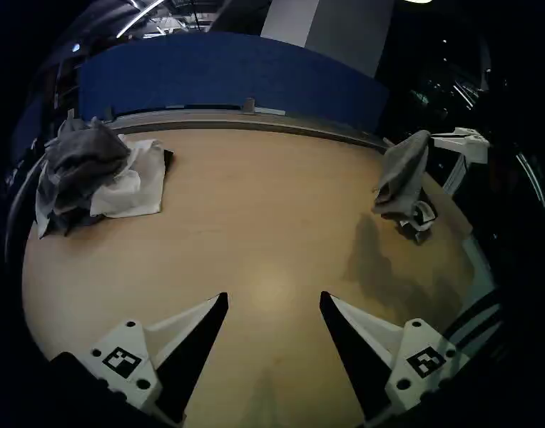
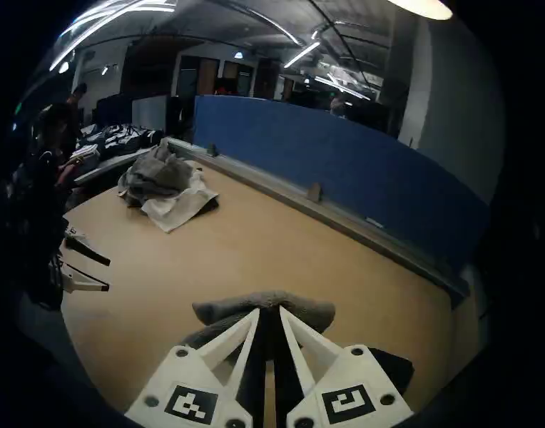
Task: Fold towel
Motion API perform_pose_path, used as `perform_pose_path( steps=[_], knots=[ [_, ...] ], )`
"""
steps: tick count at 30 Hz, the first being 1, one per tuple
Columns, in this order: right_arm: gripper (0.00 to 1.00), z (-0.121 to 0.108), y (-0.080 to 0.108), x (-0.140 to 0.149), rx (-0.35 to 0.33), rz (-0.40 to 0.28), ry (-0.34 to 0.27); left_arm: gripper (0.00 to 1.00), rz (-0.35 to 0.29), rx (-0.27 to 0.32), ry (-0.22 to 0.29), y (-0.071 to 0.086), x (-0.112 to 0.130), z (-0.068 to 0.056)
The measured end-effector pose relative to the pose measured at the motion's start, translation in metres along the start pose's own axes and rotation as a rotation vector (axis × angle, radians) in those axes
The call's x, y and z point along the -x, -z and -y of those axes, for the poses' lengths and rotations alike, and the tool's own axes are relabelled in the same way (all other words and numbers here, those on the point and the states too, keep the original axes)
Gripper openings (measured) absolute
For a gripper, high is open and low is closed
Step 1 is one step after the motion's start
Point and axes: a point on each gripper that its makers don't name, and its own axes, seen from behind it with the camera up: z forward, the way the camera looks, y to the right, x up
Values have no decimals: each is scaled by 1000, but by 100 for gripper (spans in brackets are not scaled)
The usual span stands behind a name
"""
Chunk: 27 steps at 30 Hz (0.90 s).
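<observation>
Right tool (image 2: 269,310) pinches grey towel (image 2: 308,309) — largely hidden behind it; left tool (image 1: 272,296) spread wide.

Open-plan office: desk (image 2: 272,235), blue partition (image 2: 344,164), strip lights (image 2: 301,53).

In the left gripper view I see the table (image 1: 272,214) across mid-frame. A pile of towels (image 1: 94,178) lies on it at upper left, and the partition (image 1: 237,78) stands behind its far edge. At right, a towel (image 1: 404,178) hangs from the right gripper (image 1: 433,139) over the table's right side. The left gripper (image 1: 272,307) sits at bottom centre. In the right gripper view the towel sits between that gripper's fingers at bottom centre.
</observation>
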Motion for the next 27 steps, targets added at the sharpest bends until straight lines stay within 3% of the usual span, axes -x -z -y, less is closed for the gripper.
perform_pose_path(
  steps=[15,27],
  knots=[
    [4,-103,-2,7,103,13,-35,95,12,-14,2,-13,-1,-6],
    [4,-143,-16,7,134,19,-52,96,24,-25,-3,-16,-2,-5]
  ],
)
